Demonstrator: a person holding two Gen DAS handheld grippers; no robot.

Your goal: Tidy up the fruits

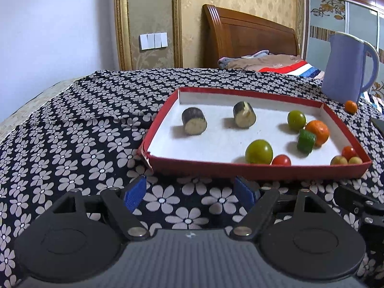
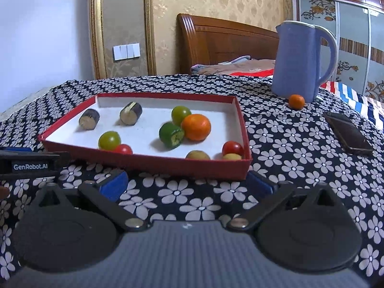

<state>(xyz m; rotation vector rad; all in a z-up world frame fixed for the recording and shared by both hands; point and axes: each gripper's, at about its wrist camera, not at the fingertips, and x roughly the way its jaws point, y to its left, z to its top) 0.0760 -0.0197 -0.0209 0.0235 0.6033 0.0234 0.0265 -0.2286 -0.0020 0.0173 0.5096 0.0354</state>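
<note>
A shallow red box with a white floor sits on the black cloth printed with pale flowers. Inside it lie two dark-skinned cut chunks with pale ends at the far left, two green round fruits, a large orange touching a green cut piece, two small red tomatoes and two small yellowish fruits along the near wall. One small orange lies outside the box, just in front of a blue jug (a dark phone rests on the cloth to the right).

The left gripper hangs low over the cloth just short of the box's near wall, tilted downward, its blue-padded fingers standing apart with nothing between them. The right gripper sits likewise before the box, fingers spread and empty.

In the right wrist view, the left gripper's side bears a label reading "GenRobot.AI".
</note>
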